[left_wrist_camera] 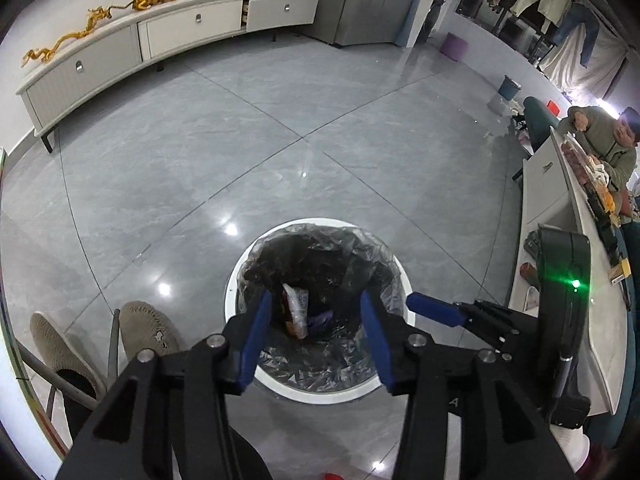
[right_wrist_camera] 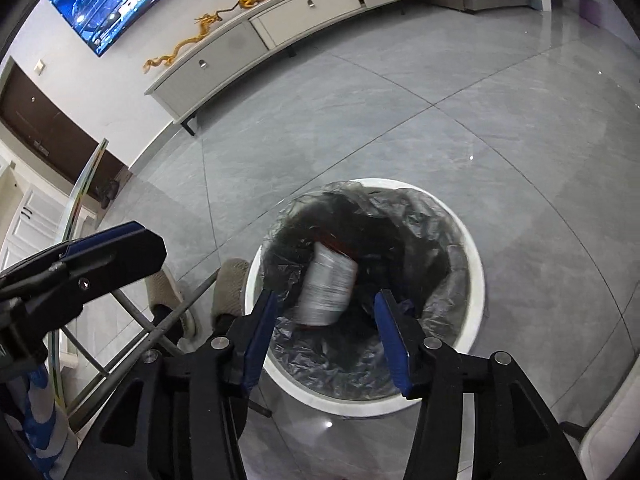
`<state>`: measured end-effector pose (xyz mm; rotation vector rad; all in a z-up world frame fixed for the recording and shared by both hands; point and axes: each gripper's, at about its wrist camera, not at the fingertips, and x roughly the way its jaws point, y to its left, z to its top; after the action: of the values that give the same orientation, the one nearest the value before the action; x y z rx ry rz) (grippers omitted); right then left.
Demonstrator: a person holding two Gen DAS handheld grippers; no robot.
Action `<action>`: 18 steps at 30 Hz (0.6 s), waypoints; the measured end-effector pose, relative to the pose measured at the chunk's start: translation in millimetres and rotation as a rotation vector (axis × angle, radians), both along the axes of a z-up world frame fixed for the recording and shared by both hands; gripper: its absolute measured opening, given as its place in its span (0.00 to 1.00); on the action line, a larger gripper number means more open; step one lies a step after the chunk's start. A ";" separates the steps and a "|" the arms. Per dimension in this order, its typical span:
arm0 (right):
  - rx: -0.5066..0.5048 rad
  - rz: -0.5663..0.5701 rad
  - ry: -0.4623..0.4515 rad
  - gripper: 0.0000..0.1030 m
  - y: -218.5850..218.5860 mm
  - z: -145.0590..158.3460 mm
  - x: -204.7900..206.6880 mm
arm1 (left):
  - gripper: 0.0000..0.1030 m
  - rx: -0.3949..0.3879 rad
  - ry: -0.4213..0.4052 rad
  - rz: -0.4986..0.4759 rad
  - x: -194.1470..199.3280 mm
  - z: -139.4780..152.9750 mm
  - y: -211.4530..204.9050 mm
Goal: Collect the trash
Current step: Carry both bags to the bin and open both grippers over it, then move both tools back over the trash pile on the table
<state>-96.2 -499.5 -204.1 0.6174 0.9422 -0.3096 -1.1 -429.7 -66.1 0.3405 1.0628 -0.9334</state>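
A white round trash bin (left_wrist_camera: 240, 268) with a dark plastic liner stands on the grey floor; it also shows in the right wrist view (right_wrist_camera: 476, 264). My left gripper (left_wrist_camera: 316, 308) is open and empty above the bin's mouth. A crumpled wrapper (left_wrist_camera: 295, 310) lies inside. My right gripper (right_wrist_camera: 326, 308) is open above the bin. A blurred white and red cylindrical container (right_wrist_camera: 328, 290) is in the bin's mouth between and below its fingers, not gripped. The right gripper (left_wrist_camera: 430, 308) shows in the left wrist view; the left gripper (right_wrist_camera: 116, 246) shows at the left of the right wrist view.
Two beige slippers (left_wrist_camera: 148, 330) and metal legs (left_wrist_camera: 114, 344) are left of the bin. A white table (left_wrist_camera: 576, 280) with clutter and a seated person (left_wrist_camera: 612, 140) are on the right. A long low cabinet (left_wrist_camera: 160, 36) lines the far wall.
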 end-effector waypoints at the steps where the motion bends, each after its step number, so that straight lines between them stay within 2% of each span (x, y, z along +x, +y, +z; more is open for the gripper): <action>1: -0.002 -0.005 -0.001 0.49 -0.6 1.8 -2.1 | 0.44 -0.004 -0.013 -0.001 -3.9 3.0 1.2; 8: -0.054 -0.020 -0.039 0.49 7.5 29.1 -10.6 | 0.44 -0.038 -0.148 0.028 -20.4 30.8 24.4; 15: -0.182 0.019 -0.138 0.49 47.8 78.5 -8.5 | 0.44 -0.119 -0.340 0.163 -30.7 75.3 74.9; 18: -0.249 0.036 -0.191 0.53 68.7 103.5 -7.6 | 0.44 -0.147 -0.413 0.223 -34.2 93.9 98.1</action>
<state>-103.8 -430.8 -100.6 0.3931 0.7173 -0.3242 -35.3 -331.7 27.9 0.2710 0.6345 -0.6974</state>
